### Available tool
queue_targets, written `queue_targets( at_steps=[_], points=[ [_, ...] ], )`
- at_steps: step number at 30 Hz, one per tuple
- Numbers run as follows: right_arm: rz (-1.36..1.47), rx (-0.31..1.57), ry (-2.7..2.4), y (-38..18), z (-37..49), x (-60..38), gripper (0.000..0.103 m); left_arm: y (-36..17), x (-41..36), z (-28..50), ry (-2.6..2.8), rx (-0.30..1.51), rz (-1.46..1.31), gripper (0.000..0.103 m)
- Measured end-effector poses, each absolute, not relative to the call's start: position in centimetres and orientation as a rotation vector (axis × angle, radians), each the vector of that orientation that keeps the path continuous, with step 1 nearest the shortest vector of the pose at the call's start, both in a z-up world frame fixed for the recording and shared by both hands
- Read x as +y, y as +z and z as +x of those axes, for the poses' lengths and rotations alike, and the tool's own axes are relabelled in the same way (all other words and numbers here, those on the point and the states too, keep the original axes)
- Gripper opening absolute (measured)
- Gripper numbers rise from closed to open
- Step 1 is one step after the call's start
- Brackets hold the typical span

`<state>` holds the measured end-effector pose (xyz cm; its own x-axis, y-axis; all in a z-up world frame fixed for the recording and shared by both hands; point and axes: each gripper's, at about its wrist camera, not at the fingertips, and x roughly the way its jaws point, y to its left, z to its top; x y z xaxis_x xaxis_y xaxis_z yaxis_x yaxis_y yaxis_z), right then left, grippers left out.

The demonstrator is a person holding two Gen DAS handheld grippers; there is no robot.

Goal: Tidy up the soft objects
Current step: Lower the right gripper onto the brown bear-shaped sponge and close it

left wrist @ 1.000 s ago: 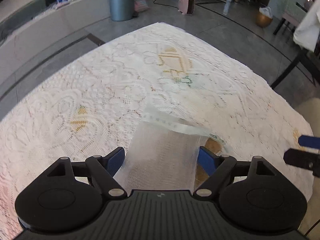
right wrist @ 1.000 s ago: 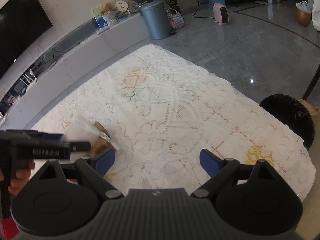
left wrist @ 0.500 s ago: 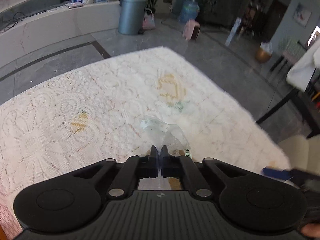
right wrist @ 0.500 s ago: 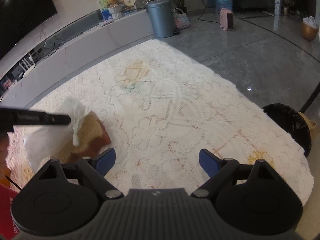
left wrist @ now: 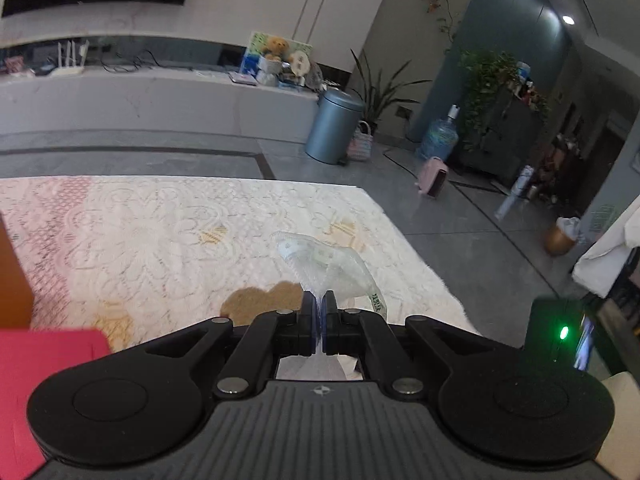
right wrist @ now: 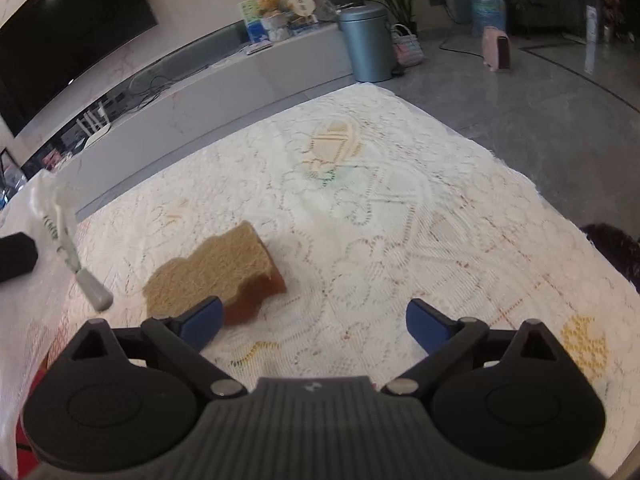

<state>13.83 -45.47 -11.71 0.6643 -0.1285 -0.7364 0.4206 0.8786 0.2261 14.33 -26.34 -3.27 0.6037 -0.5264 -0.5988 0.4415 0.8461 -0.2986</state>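
Left gripper pinching gauze cloth — sponge just beyond right gripper

dim indoor | ceiling spots glare | fisheye edges | slight blur

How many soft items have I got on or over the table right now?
2. A brown sponge lies on the lace tablecloth, just ahead of the open right gripper. A white mesh cloth is pinched in the left gripper, lifted. Others may sit outside view.
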Motion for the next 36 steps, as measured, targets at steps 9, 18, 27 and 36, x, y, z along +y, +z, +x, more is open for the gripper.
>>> queue_targets(
  at_steps=[9, 18, 27, 36],
  points=[
    [0.007, 0.730, -0.242, -9.1, 12.3, -43.6, 0.100, -8.2, -25.7, 11.5, -0.455, 0.777, -0.105, 0.003],
    [-0.454, 0.783, 0.062, -8.3, 12.5, -40.2, 0.090, -9.3, -24.0, 12.1, -0.401, 0.884, -0.255, 0.003],
    [-0.732, 0.793, 0.338, -8.0, 17.3, -37.7, 0.079, -9.4, -24.7, 12.1, -0.282, 0.863, -0.285, 0.004],
    [-0.831, 0.874, 0.655, -9.7, 22.6, -38.4, 0.073, -10.7, -24.9, 11.0, -0.343, 0.874, -0.299, 0.005]
  ],
)
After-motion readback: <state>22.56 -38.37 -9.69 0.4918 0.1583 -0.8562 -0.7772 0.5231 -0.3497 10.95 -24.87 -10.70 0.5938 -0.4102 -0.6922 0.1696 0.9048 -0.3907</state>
